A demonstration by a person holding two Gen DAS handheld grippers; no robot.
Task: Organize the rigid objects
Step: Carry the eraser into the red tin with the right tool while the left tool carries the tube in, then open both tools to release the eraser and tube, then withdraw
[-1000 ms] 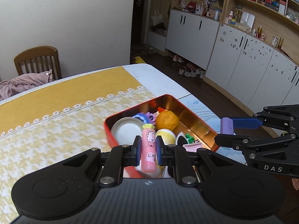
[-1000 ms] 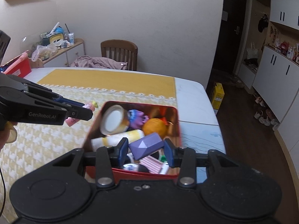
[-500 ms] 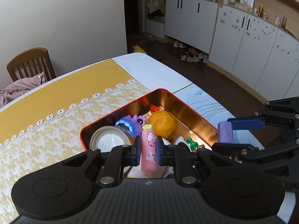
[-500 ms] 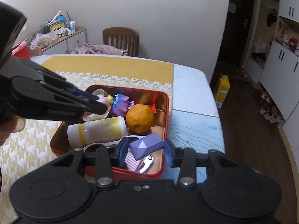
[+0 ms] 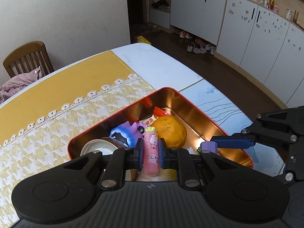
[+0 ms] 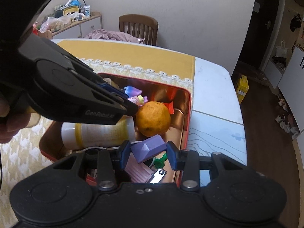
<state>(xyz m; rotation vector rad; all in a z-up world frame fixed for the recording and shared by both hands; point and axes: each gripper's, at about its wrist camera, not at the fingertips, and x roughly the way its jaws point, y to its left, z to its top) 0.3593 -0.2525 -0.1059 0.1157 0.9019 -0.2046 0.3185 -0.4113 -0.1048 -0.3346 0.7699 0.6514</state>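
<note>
We clamp pink tube (image 5: 151,152) in left gripper (image 5: 150,150) | purple block (image 6: 148,148) pinched in right gripper (image 6: 148,152) | risk: grippers colliding over crowded red tin (image 5: 224,133), orange (image 6: 153,118) blocking drops

We see a plain white wall (image 5: 66,9), a wooden chair (image 5: 26,57) at the worktop's (image 5: 152,57) far side, white cabinets (image 5: 247,28) right, and dark floor (image 5: 218,72).

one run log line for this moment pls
left gripper: shut on pink tube | right gripper: shut on purple block | both over red tin
</note>
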